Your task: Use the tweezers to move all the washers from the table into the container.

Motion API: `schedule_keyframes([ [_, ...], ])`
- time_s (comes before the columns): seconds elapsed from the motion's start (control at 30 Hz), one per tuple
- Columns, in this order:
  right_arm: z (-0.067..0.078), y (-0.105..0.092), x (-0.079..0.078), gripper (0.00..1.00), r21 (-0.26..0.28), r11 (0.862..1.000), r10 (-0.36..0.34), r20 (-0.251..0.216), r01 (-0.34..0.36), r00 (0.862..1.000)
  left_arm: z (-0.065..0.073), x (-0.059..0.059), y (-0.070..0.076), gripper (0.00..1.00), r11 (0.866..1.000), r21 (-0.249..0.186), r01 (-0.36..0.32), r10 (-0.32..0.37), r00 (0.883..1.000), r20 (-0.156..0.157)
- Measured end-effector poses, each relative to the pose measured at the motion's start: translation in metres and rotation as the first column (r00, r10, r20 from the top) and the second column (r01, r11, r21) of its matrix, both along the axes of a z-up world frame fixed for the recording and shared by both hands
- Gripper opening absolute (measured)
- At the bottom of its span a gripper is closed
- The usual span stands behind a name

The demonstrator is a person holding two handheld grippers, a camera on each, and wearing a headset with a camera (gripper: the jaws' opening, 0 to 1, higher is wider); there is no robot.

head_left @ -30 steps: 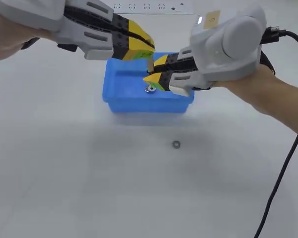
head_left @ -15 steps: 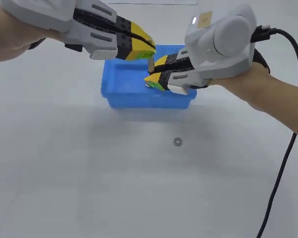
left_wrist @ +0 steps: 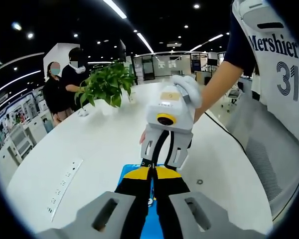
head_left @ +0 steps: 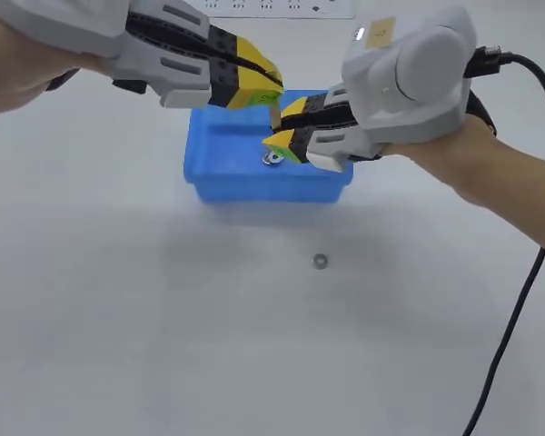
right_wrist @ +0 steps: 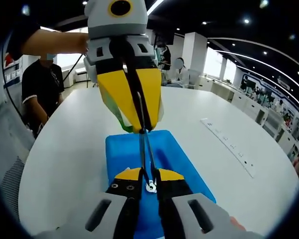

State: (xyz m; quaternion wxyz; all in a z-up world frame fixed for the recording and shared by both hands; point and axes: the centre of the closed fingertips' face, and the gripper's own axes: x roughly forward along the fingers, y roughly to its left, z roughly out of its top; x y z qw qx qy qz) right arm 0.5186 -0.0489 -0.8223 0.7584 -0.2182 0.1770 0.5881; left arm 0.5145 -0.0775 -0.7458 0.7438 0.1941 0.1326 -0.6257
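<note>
My left gripper is clamped on the tweezers; my right gripper faces it tip to tip, jaws nearly together — pinching or not, I can't tell.

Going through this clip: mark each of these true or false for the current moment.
1. A loose washer lies on the table, on the near side of the container. True.
2. The container is red. False: it is blue.
3. The left gripper holds the tweezers. True.
4. The tweezers' tips hang over bare table. False: they are over the container, with a second washer at them.
5. The right gripper is far from the container. False: its jaws flank the tweezers' tips over it.
</note>
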Motion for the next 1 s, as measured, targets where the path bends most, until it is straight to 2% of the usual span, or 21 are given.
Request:
schedule_keyframes([
  [0.17, 0.016, -0.006, -0.009, 0.12, 0.009, 1.000, 0.000, 0.025, 0.000, 1.000, 0.014, -0.010, -0.005, 0.05, 1.000, -0.005, 0.014, -0.014, 1.000, 0.024],
  [0.27, 0.027, -0.010, -0.018, 0.12, 0.014, 1.000, 0.001, 0.042, -0.002, 0.999, 0.023, -0.021, -0.009, 0.05, 0.999, -0.008, 0.031, -0.030, 0.999, 0.040],
  [0.4, 0.036, -0.016, -0.031, 0.12, 0.016, 1.000, 0.006, 0.057, -0.007, 0.998, 0.030, -0.024, -0.011, 0.05, 0.999, -0.018, 0.037, -0.036, 0.998, 0.049],
  [0.43, 0.037, -0.018, -0.034, 0.12, 0.014, 1.000, 0.007, 0.061, -0.008, 0.998, 0.032, -0.028, -0.012, 0.05, 0.999, -0.020, 0.038, -0.037, 0.998, 0.048],
  [0.47, 0.039, -0.020, -0.039, 0.12, 0.012, 1.000, 0.010, 0.064, -0.011, 0.998, 0.034, -0.039, -0.015, 0.05, 0.999, -0.022, 0.038, -0.037, 0.998, 0.046],
  [0.53, 0.041, -0.023, -0.046, 0.12, 0.014, 1.000, 0.010, 0.066, -0.011, 0.998, 0.036, -0.047, -0.018, 0.05, 0.999, -0.028, 0.039, -0.037, 0.998, 0.042],
  [0.6, 0.040, -0.027, -0.054, 0.12, 0.012, 1.000, 0.011, 0.061, -0.011, 0.998, 0.031, -0.047, -0.022, 0.05, 0.998, -0.033, 0.044, -0.043, 0.998, 0.037],
  [0.63, 0.037, -0.030, -0.060, 0.12, 0.005, 1.000, 0.014, 0.057, -0.014, 0.998, 0.032, -0.059, -0.025, 0.05, 0.998, -0.032, 0.047, -0.046, 0.998, 0.034],
  [0.73, 0.030, -0.036, -0.071, 0.12, -0.001, 1.000, 0.018, 0.029, -0.018, 0.999, 0.026, -0.078, -0.033, 0.06, 0.998, -0.030, 0.057, -0.057, 0.998, 0.020],
  [0.77, 0.026, -0.039, -0.077, 0.12, -0.011, 1.000, 0.025, 0.027, -0.025, 0.999, 0.023, -0.088, -0.036, 0.06, 0.998, -0.023, 0.066, -0.066, 0.998, 0.008],
  [0.87, 0.020, -0.042, -0.089, 0.12, -0.019, 0.999, 0.037, 0.013, -0.037, 0.999, 0.018, -0.104, -0.041, 0.06, 0.997, -0.017, 0.073, -0.073, 0.997, -0.004],
  [0.9, 0.018, -0.042, -0.092, 0.12, -0.021, 0.999, 0.039, 0.009, -0.038, 0.999, 0.018, -0.107, -0.043, 0.06, 0.998, -0.017, 0.068, -0.068, 0.998, 0.002],
  [0.93, 0.016, -0.043, -0.095, 0.12, -0.023, 0.999, 0.037, 0.004, -0.037, 0.999, 0.016, -0.109, -0.044, 0.06, 0.998, -0.024, 0.060, -0.060, 0.998, -0.018],
  [1.0, 0.012, -0.044, -0.102, 0.12, -0.024, 0.999, 0.036, -0.013, -0.036, 0.999, 0.014, -0.118, -0.050, 0.06, 0.998, -0.025, 0.054, -0.055, 0.998, -0.021],
])
